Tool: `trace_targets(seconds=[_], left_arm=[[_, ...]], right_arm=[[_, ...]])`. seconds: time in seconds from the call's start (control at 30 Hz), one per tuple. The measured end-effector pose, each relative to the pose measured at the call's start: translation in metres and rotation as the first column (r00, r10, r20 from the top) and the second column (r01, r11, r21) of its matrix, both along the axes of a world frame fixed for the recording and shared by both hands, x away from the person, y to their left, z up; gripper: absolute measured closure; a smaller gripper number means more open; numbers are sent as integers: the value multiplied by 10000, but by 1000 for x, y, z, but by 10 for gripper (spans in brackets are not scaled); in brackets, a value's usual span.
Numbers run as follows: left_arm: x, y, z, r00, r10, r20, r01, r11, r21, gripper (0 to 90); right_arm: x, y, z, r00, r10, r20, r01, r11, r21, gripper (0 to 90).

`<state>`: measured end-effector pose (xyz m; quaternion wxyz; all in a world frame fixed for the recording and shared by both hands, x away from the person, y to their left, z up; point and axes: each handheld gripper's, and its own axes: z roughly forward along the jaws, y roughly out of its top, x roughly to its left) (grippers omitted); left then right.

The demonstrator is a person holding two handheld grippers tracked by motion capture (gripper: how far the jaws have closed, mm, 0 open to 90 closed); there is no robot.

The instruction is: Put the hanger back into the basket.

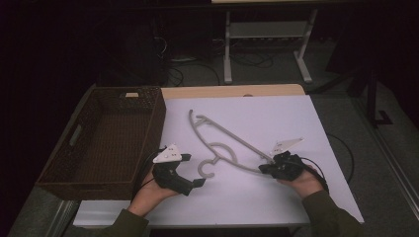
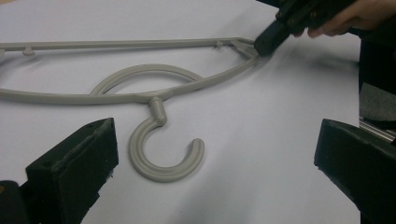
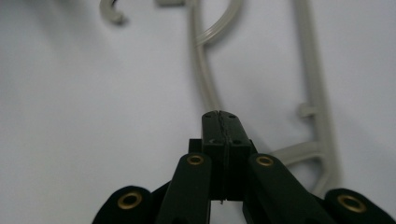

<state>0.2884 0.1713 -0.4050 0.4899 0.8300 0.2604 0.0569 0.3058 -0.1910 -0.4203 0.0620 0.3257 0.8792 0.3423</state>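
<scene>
A grey plastic hanger (image 1: 232, 137) lies flat on the white table cover, its hook (image 2: 161, 163) pointing toward the person. My left gripper (image 1: 193, 170) is open beside the hook; in the left gripper view its jaws stand wide on either side of the hook without touching it. My right gripper (image 1: 264, 169) is shut, its tips down on the hanger's right end corner (image 2: 243, 46). In the right gripper view the jaws (image 3: 219, 116) meet with no gap, and the hanger's curved arm (image 3: 205, 79) runs under them. I cannot see the arm pinched between the pads.
A dark woven basket (image 1: 160, 113) stands on the table's left side, close to the left hand. The white cover (image 1: 276, 118) ends at a wooden strip at the back. Beyond the table stands a metal table frame (image 1: 228, 49) with cables on the floor.
</scene>
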Motion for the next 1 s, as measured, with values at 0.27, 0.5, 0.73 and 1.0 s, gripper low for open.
trace_targets(seconds=[0.27, 0.5, 0.73, 1.0], left_arm=[[0, 0, 0, 10000, 9, -15, -9, 10000, -8, 0], [0, 2, 0, 10000, 92, -39, -92, 9999, -66, 0], [1, 1, -1, 10000, 53, -49, -53, 10000, -18, 0], [0, 1, -1, 10000, 29, -49, -29, 10000, -32, 0]], right_arm=[[-1, 12, -10, 9996, 273, -118, -282, 9961, -833, 895], [8, -2, -10, 9986, -446, 296, 475, 9930, -1082, 895], [29, -25, -8, 9875, -1411, 707, 1484, 9827, -1109, 895], [48, -42, -7, 9673, -2357, 938, 2452, 9634, -1084, 895]])
